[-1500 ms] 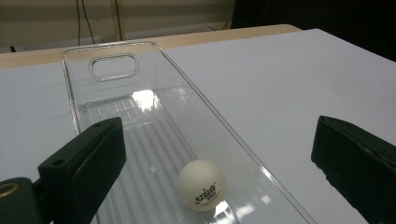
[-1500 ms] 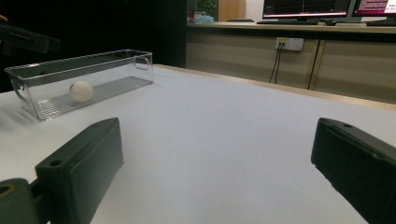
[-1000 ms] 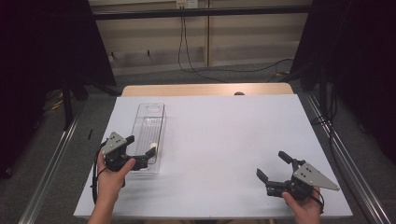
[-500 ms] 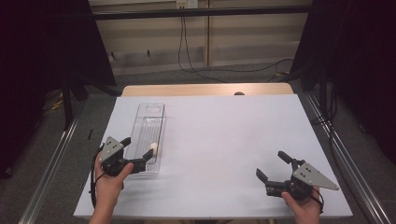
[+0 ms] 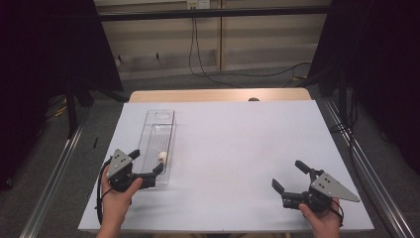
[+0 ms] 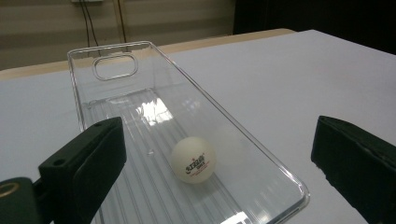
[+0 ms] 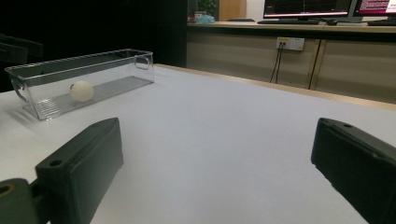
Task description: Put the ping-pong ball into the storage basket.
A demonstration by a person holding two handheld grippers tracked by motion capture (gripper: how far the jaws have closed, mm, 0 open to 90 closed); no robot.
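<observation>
Lying near the near end of the clear bin, the white ball is sitting free while the left gripper is hovering wide there; the right gripper is resting wide at near right.

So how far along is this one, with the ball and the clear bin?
Done: the white ball lies inside the clear bin, near its close end. In hand: nothing; the left hand-held gripper is open at that end, the right hand-held gripper open over bare table. Left: seemingly only withdrawing.
</observation>
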